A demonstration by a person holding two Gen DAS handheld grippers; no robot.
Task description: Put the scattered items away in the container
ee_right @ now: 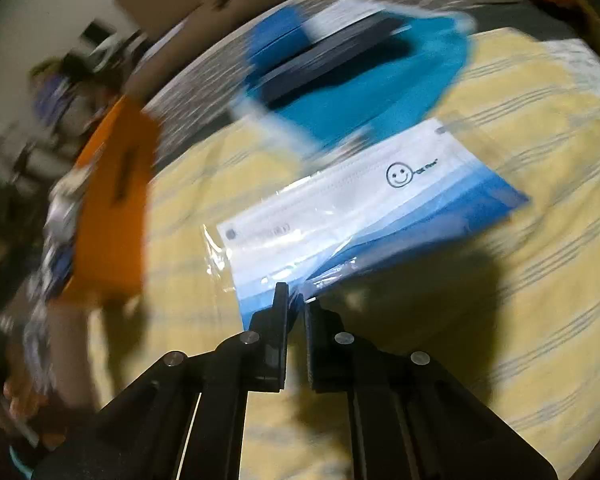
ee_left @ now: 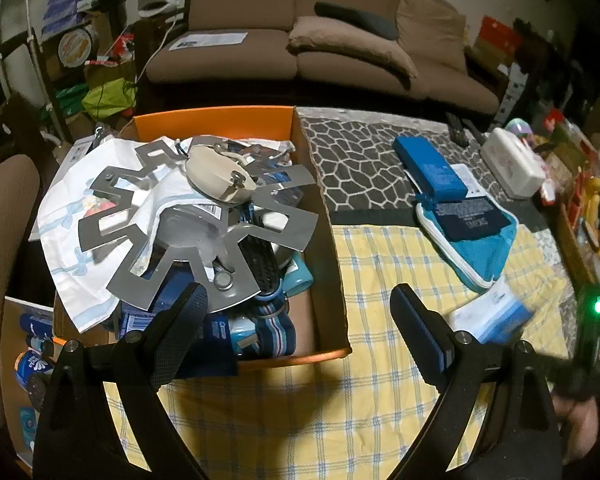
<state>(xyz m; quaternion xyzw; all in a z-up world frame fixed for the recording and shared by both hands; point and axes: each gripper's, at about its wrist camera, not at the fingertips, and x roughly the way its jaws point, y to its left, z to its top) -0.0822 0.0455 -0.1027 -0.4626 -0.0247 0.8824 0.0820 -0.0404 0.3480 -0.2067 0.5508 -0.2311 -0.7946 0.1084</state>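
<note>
Pinching the mask packet [ee_right: 364, 208] by its near edge, the right gripper [ee_right: 295, 304] (left gripper [ee_left: 296, 312] gaping) lets it stretch diagonally up-right.

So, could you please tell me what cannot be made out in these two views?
- Right wrist view: the orange cardboard box and its contents are smeared by motion blur.
- Right wrist view: small print beside the smiley on the clear plastic mask packet, pinched by the right gripper, is too small.
- Left wrist view: items low in the box are hidden under the grey star-shaped metal plate.
- Left wrist view: the packet is blurred.
</note>
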